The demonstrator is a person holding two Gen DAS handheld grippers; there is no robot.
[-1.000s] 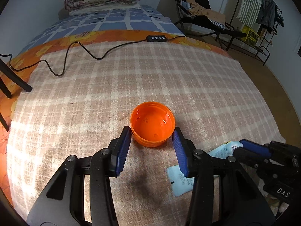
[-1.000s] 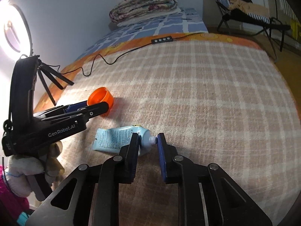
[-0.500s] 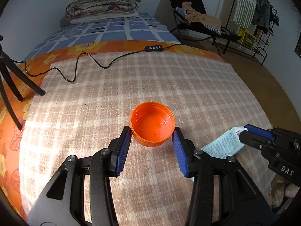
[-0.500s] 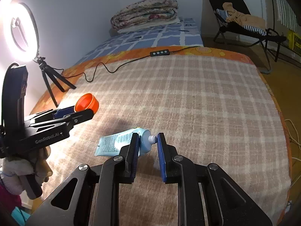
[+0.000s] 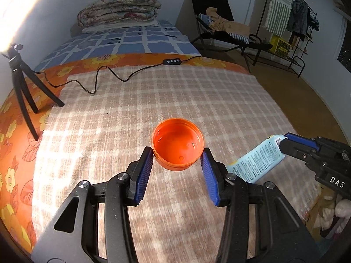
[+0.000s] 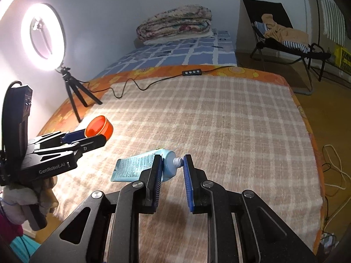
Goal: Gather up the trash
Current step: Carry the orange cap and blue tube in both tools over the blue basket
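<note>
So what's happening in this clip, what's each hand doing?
A person is clearing trash off a bed with two tools. The left hand-held gripper is shut on an orange cap, open side up. The right hand-held gripper is clamped on the neck end of a blue tube. Both items appear lifted above the plaid blanket. No bin is in view.

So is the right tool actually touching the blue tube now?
Touching. The right wrist view shows the right tool closed on the blue tube at its capless end: one pad presses the shoulder and the other meets the white threaded nozzle, no gap.
</note>
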